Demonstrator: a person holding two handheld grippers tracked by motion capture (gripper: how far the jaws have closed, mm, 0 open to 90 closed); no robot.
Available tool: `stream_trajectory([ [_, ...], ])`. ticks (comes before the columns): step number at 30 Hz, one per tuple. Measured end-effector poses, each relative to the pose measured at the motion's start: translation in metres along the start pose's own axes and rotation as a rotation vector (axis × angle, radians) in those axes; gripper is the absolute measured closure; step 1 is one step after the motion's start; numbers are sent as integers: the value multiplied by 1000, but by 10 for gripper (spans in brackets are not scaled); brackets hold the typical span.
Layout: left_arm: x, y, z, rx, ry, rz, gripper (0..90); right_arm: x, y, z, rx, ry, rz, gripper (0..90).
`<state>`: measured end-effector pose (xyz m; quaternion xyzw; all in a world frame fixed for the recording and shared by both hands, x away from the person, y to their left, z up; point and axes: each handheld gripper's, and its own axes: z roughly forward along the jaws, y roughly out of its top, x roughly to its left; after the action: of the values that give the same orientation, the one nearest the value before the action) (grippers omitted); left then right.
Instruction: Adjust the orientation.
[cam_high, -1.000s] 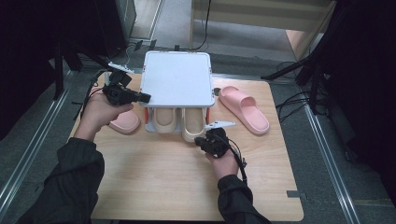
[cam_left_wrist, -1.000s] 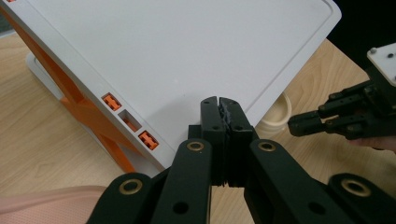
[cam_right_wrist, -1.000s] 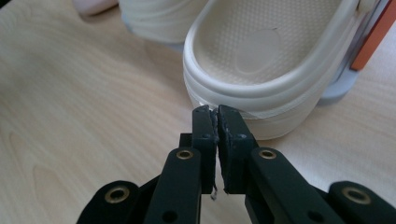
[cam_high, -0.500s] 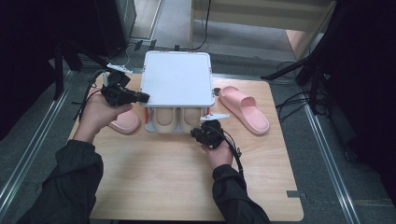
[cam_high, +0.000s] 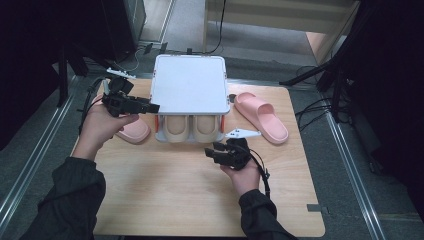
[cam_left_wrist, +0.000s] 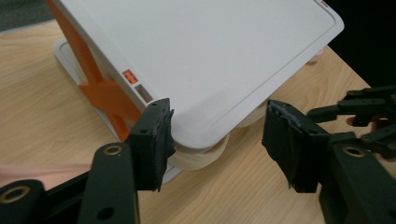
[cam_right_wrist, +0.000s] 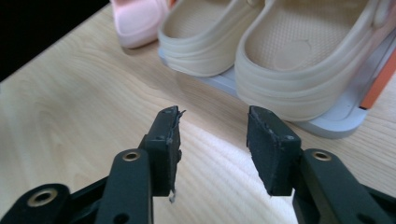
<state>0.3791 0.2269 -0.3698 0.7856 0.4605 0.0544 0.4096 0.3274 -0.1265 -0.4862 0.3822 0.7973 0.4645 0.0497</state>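
since the earlier frame both my grippers, left (cam_high: 150, 106) and right (cam_high: 212, 151), have just spread, nothing between. beige clogs (cam_high: 192, 129) sit on white rack (cam_high: 189, 82); pink slides (cam_high: 262, 116) remain outside.

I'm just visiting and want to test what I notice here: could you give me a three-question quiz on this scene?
1. How many pink slippers lie on the table?
2. True or false: the right tongs grip a beige shoe.
3. What sits on the rack's lower shelf? A) two beige shoes B) a pink slipper C) a cable

Key
1. Two: one slipper left of the rack, one right of it.
2. False: these tongs are open with nothing between them, short of the shoes.
3. A
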Motion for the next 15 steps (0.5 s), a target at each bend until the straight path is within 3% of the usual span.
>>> stream_trajectory([
  [6, -4, -6, -5, 1, -5, 15, 347, 0, -6, -20, 17, 9, -29, 504],
  [10, -6, -12, -9, 7, -7, 24, 338, -1, -7, -35, 25, 48, -27, 459],
  [15, -9, -22, -18, -3, 3, 1, 343, -2, -14, -53, 29, 51, -105, 445],
])
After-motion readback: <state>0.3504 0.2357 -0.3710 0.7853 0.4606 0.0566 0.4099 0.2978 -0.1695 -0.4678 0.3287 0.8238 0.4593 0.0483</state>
